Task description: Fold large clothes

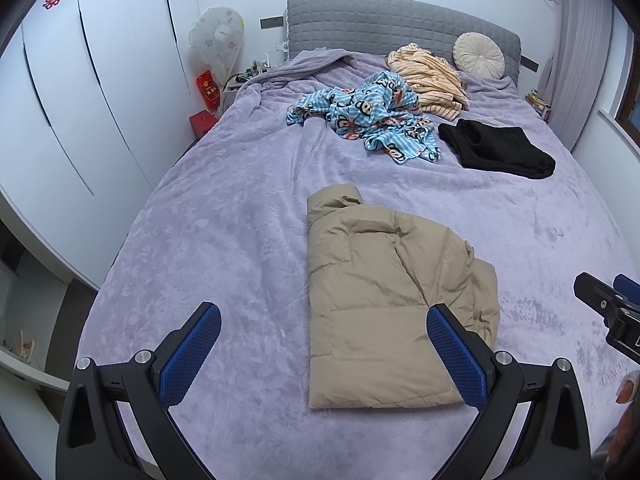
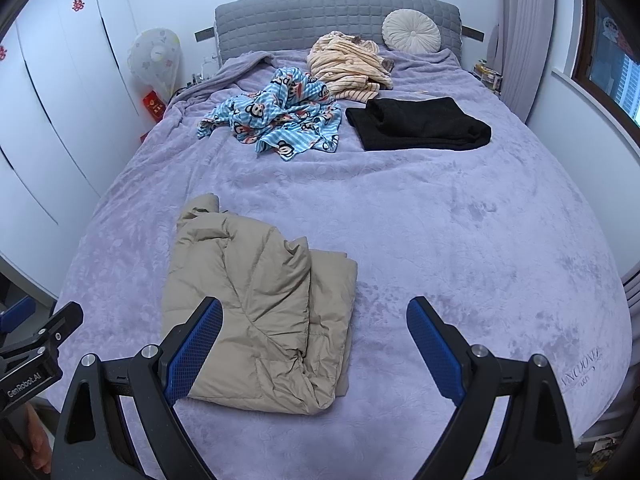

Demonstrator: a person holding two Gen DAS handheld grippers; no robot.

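Lying half-folded on the near part of the lilac plush bed cover [image 1: 224, 216], its long axis running near to far, the beige puffer jacket [image 1: 380, 300] sat ahead of both wide-open, empty grippers, left gripper [image 1: 324, 354] nearer than right gripper [image 2: 316, 350]; "GenRobot.AI" [image 2: 24, 387] showed on the left one.

A plain beige puffer jacket [image 1: 384, 304] lies on a lilac bedspread [image 1: 224, 240] with a faint leaf relief. At 12 o'clock: blue-striped monkey-print pajamas [image 1: 372, 116], a cream-and-tan striped garment [image 1: 428, 76], a black sweater [image 1: 500, 148], and a grey quilted headboard [image 1: 384, 20].
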